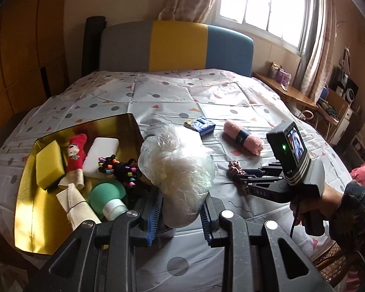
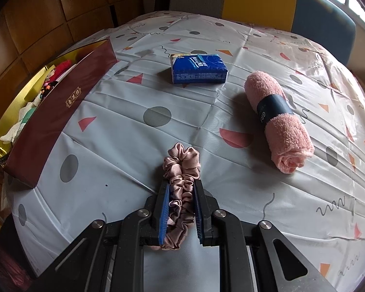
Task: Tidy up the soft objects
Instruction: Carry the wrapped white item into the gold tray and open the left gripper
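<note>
Clamped low in the left gripper (image 1: pixel 180 221): a crumpled clear plastic bag (image 1: pixel 177 165), squeezed at its bottom between the blue pads, jaws narrowed around it, held just beside the right edge of the gold-lined box (image 1: pixel 29 219). Best carried further over the open box, clear of the rim, lowered toward the bare gold patch near the front rather than onto the hair ties (image 1: pixel 119 168) or green bottle (image 1: pixel 104 194), then let go only once well inside, since so light and springy a bundle could puff up and roll out. Already in the box: yellow sponge (image 1: pixel 48 163), red sock (image 1: pixel 76 153), white block (image 1: pixel 102 153), rolled cloth (image 1: pixel 75 206). Pinched nearly closed in the right gripper (image 2: pixel 181 209): a pink satin scrunchie (image 2: pixel 181 168), resting on the patterned sheet (image 2: pixel 109 133), ready to follow. Left out on the sheet, well apart from the box: blue tissue pack (image 2: pixel 198 68) and rolled pink towel (image 2: pixel 279 121).
</note>
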Tool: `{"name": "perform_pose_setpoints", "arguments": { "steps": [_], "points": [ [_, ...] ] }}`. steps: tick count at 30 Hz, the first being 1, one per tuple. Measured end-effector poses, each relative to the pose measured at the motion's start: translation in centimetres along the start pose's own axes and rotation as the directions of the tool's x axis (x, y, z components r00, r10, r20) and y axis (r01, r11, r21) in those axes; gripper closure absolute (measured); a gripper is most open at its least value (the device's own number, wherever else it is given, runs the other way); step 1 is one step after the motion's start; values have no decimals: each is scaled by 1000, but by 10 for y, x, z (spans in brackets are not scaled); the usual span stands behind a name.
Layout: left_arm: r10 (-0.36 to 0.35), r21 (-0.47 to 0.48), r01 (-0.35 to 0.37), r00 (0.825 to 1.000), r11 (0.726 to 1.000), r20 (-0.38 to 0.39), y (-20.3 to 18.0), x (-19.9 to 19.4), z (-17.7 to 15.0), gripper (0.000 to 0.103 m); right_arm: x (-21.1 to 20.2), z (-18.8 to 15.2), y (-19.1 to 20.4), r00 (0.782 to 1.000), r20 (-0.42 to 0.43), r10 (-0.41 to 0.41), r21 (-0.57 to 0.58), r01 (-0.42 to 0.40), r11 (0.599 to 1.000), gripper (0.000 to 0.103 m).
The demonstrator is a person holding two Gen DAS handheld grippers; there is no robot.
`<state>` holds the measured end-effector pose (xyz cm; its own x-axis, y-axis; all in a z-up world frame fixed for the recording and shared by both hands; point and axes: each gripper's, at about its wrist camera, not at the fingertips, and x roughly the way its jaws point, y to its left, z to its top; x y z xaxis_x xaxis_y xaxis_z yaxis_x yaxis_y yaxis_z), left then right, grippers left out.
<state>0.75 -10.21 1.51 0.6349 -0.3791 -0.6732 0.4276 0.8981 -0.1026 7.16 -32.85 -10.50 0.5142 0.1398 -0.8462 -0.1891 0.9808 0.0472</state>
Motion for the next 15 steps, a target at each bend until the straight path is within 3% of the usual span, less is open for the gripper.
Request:
{"name": "perform_pose_setpoints", "arguments": {
  "steps": [9,15],
  "points": [
    [84,-150,-80,996,985,26,70,-22,5,74,0,-1,2,1000,6,-15,-20,15,1000,85],
    [203,-304,-201,979,931,-26,144,-28,-10,74,0,-1,4,1000,5,-26,-36,26,999,85]
  ]
}}
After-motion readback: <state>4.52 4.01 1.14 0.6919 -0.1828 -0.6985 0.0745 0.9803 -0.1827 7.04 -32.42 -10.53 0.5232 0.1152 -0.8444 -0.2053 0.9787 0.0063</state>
